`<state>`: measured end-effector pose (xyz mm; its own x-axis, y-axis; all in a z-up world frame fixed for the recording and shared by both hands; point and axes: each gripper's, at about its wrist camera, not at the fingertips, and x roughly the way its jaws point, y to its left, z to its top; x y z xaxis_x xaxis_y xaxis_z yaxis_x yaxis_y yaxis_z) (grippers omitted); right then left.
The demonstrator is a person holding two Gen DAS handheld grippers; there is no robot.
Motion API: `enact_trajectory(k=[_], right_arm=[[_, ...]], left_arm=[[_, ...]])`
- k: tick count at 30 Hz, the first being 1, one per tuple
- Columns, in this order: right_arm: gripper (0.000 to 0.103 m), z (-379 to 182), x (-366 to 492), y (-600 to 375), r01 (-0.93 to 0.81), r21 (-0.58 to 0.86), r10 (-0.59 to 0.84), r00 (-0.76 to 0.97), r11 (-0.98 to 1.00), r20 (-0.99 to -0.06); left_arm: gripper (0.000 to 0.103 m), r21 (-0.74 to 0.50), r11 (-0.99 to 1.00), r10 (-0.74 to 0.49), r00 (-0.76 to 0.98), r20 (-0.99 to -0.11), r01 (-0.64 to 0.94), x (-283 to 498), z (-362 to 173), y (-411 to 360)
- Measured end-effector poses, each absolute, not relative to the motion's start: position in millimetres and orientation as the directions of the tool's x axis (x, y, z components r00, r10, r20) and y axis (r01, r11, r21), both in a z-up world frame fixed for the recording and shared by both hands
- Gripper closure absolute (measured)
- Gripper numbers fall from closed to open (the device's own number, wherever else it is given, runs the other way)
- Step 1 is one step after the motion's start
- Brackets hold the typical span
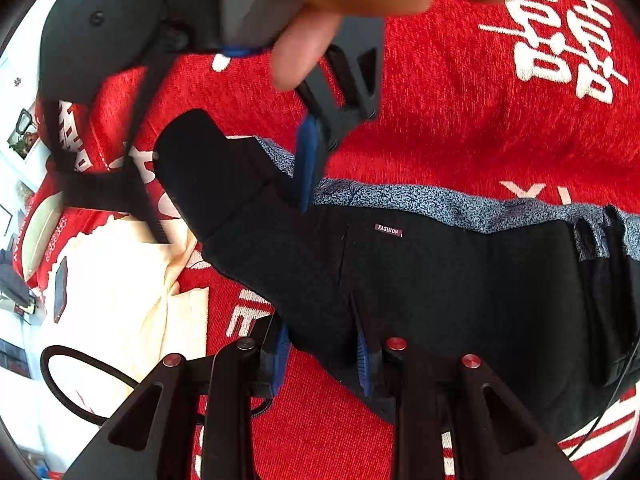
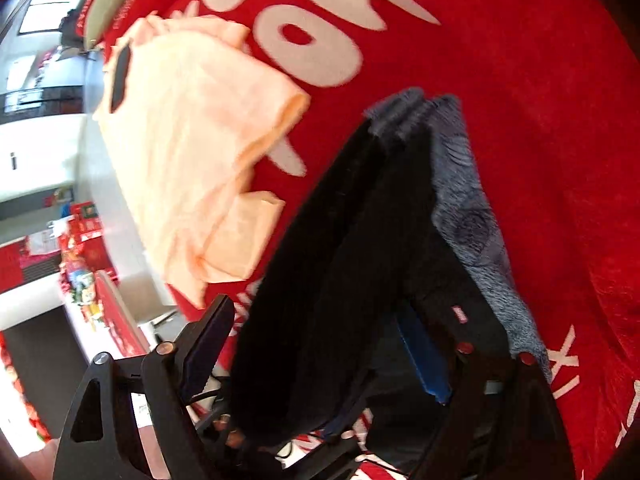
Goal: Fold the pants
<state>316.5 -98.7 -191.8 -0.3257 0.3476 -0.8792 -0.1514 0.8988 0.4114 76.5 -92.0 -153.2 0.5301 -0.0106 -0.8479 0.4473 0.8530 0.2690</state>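
Black pants (image 1: 460, 280) with a grey fleece lining (image 1: 440, 200) and a small "FASHION" label lie partly folded on a red blanket (image 1: 440, 120). My left gripper (image 1: 324, 356) has its blue pads spread apart, with the near edge of the pants lying between them. My right gripper (image 1: 310, 160) shows in the left wrist view, reaching down onto the waistband. In the right wrist view the right gripper (image 2: 316, 356) has its jaws wide apart with folded pants layers (image 2: 340, 260) between them.
A cream garment (image 2: 192, 152) with a dark phone (image 2: 120, 76) on it lies on the blanket (image 2: 540, 120) left of the pants. A black cable (image 1: 76, 380) loops near the left gripper. Room furniture and red boxes (image 2: 80, 264) are beyond the bed's left edge.
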Motion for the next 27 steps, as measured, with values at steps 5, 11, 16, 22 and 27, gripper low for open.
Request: enact_trajectory(k=[5, 11, 16, 22, 27], right_arm=[[0.084, -175.5, 302.5, -136.1, -0.068, 0.458, 0.435, -0.215, 0.887, -0.874], [0.084, -137.4, 270.0, -192.0, 0.000, 0.554, 0.552, -0.071, 0.833, -0.831], [0.084, -97.5, 225.4, -257.9, 0.078, 0.650, 0.642, 0.105, 0.756, -0.759], [0.084, -67.7, 152.3, -332.9, 0.157, 0.730, 0.671, 0.305, 0.665, -0.676], [0.084, -61.5, 89.9, -384.6, 0.213, 0.781, 0.655, 0.441, 0.588, -0.613]], left_arm=[[0.074, 0.282, 0.822, -0.036, 0.539, -0.842, 0.495, 67.2, -146.5, -105.2], [0.074, 0.294, 0.768, -0.106, 0.565, -0.818, 0.569, 45.9, -117.1, -128.6], [0.074, 0.309, 0.682, -0.203, 0.578, -0.790, 0.663, 15.6, -85.5, -155.7], [0.074, 0.307, 0.574, -0.284, 0.536, -0.795, 0.759, -26.6, -62.4, -194.4], [0.074, 0.282, 0.498, -0.322, 0.477, -0.818, 0.820, -57.9, -49.6, -233.3]])
